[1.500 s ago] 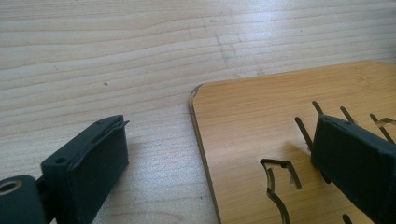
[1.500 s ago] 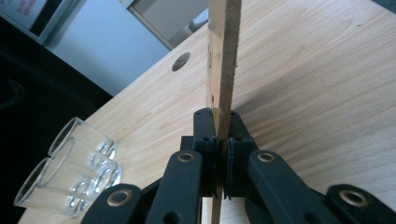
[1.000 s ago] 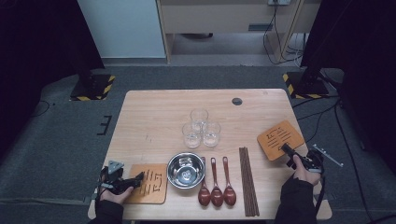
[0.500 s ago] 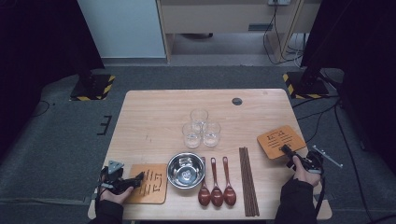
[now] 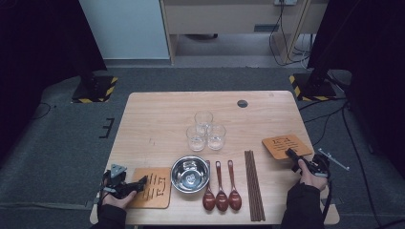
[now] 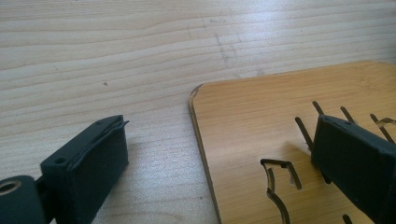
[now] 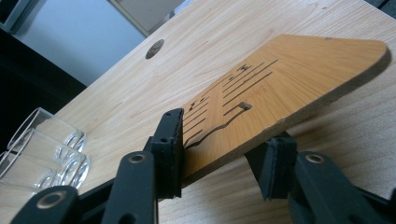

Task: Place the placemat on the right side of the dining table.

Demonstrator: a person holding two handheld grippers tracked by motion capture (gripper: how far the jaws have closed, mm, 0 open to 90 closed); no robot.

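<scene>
Two slotted wooden boards lie on the table. The left board (image 5: 152, 187) (image 6: 261, 121) sits at the front left corner. My left gripper (image 5: 138, 183) (image 6: 219, 163) is open astride its left edge, one jaw over the board and one over bare table. The right board (image 5: 285, 145) (image 7: 280, 88) is tilted, its near edge raised between the jaws of my right gripper (image 5: 292, 153) (image 7: 224, 144). Those jaws have just been opening. One pad lies close along the top face, and the other stands apart below the board.
A steel bowl (image 5: 190, 174), three dark red spoons (image 5: 221, 188) and a bundle of chopsticks (image 5: 254, 183) line the front middle. Three clear glasses (image 5: 205, 131) (image 7: 42, 149) stand mid-table. A round hole (image 5: 242, 103) marks the far side. The table's right edge is close to my right hand.
From above, both hands and both boards keep their places; no shift is plain at this size.
</scene>
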